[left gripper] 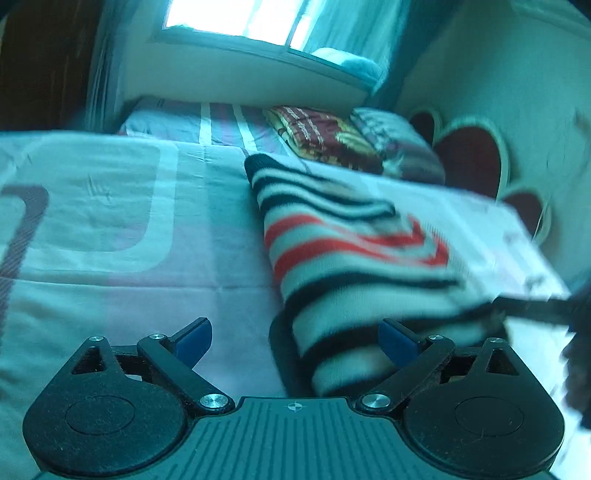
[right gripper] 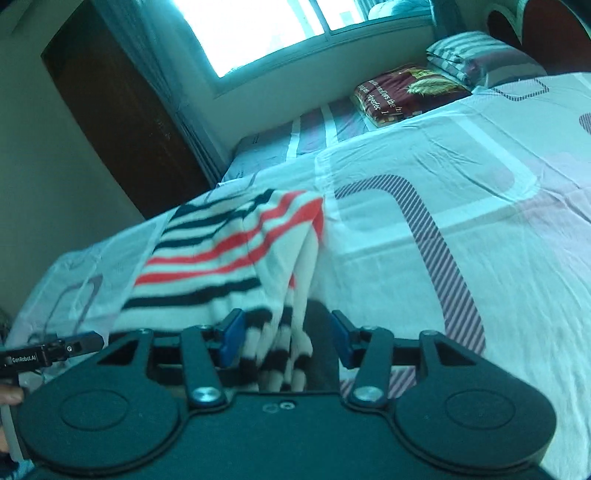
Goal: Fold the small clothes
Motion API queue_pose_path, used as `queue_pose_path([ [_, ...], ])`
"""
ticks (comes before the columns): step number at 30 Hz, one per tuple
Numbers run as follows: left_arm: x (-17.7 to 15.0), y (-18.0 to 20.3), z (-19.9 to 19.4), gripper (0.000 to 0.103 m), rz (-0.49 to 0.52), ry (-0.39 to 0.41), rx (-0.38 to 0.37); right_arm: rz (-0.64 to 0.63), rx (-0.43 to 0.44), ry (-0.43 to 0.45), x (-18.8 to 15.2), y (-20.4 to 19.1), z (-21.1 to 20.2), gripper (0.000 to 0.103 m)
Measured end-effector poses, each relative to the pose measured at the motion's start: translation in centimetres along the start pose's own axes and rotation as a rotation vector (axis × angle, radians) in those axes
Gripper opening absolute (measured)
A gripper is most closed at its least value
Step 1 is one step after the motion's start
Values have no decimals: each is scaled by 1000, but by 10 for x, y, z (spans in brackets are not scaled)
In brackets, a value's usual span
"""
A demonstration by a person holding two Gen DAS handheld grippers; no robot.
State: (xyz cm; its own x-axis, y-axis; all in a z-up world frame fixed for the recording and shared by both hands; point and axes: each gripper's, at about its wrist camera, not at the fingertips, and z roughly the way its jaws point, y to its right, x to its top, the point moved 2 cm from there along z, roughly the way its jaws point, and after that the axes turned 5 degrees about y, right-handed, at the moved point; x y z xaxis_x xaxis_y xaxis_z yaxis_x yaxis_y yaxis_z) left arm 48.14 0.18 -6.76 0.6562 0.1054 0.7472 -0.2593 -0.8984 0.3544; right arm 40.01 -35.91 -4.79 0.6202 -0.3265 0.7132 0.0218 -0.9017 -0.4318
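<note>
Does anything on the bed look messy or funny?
Yes, a little. The striped garment lies bunched and crooked on the bedsheet, its near end hanging in loose folds between the fingers of the right claw, which do not press on it. The left claw is open beside it. Nothing looks torn or spilled.

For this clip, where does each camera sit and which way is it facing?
Left wrist: on the left gripper, looking forward and down over the bed toward the window; its own fingers stand wide, the striped garment beside the right one.
Right wrist: on the right gripper, tilted, facing the same window; garment hangs between its parted fingers; the left gripper shows at left.
Shared: garment, bed, window, folded blanket.
</note>
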Motion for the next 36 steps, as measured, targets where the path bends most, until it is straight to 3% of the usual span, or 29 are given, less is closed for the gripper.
queue_pose_path([
  [4,9,-2,28,96,-70,-43,-59,68,38,-13,14,5,25,43],
  [8,8,0,48,97,-37,-79,-11,-7,9,-72,11,2,50,38],
  [11,12,7,54,100,25,-85,26,-59,-33,-79,7,9,62,53],
  [13,17,10,53,100,43,-92,31,-82,-43,-90,9,4,61,53],
  [15,22,14,44,99,59,-78,18,-52,-6,-82,15,0,50,38],
  [16,23,14,40,99,59,-74,1,-13,29,-65,17,1,43,38],
  [19,23,7,37,99,-12,-94,-88,98,120,-64,21,11,33,45],
  [22,21,1,41,99,-75,-118,-136,133,127,-92,18,19,41,46],
  [25,15,-9,50,82,-160,-149,-168,176,131,-112,13,29,47,51],
  [29,15,-16,54,79,-216,-129,-173,185,162,-38,18,26,38,53],
  [32,19,-22,67,79,-262,-127,-155,136,143,26,27,18,39,48],
  [36,21,-19,86,79,-248,-135,-118,58,122,9,32,7,59,44],
])
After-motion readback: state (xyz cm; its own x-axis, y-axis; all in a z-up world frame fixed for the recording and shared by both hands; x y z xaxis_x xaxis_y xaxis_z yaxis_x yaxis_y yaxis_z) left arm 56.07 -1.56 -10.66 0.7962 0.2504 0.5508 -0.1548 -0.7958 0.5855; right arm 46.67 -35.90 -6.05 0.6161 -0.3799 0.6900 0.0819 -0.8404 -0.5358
